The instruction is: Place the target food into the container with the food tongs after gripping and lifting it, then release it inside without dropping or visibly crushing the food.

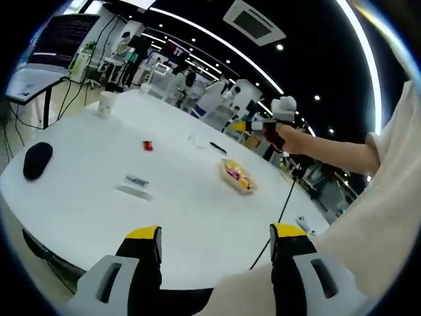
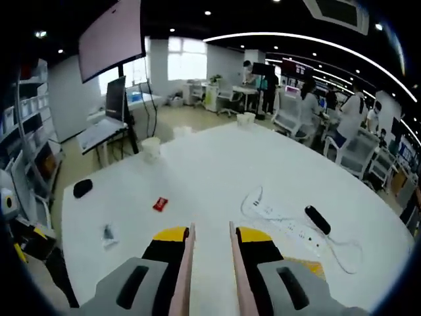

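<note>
An open-plan office or lab: a big white table [image 2: 217,164], rows of desks with seated people [image 2: 309,105], ceiling strip lights [image 2: 316,41], a large screen [image 2: 108,36]

a white bench [image 2: 217,164] carries a small red packet [image 2: 160,203], a black mouse-like object [image 2: 83,187] near its edge, a paper cup [image 2: 151,149] and a white power strip [image 2: 289,227] with its cable, a black oblong object [image 2: 317,219] lying just beside the strip. a small flat silver-and-white item [image 1: 137,182] lies on the bench apart from the red packet. beyond the bench stand a large dark screen [image 2: 110,36] on a stand, office chairs [image 2: 358,151] and people at desks [image 2: 309,99] under long ceiling light strips [image 2: 309,43].
</note>
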